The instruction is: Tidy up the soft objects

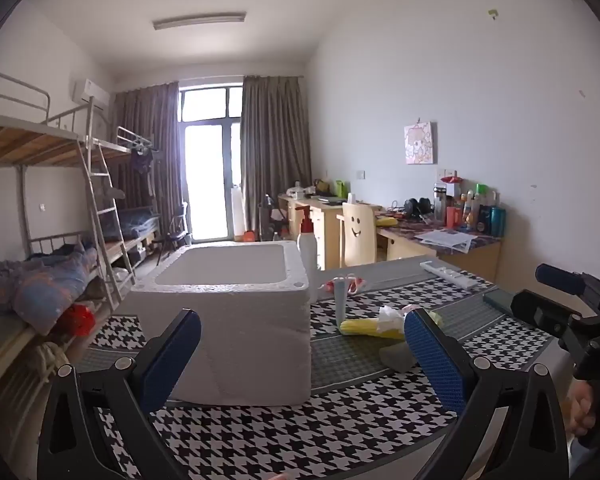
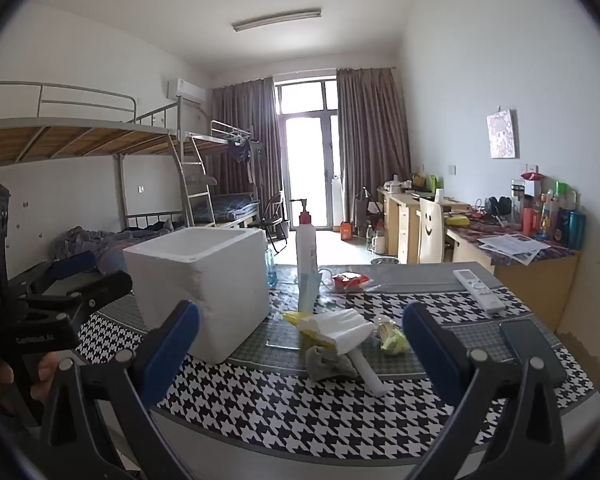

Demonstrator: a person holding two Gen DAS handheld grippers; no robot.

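Both the left gripper and right gripper are wide open and hold nothing. The soft things lie on the table beside the white box

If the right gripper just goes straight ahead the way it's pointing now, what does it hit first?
Most likely the pile of soft things on the checked tablecloth: the white folded tissue pack and grey crumpled cloth lie between the open right gripper fingers' line. Depth is hard to judge.
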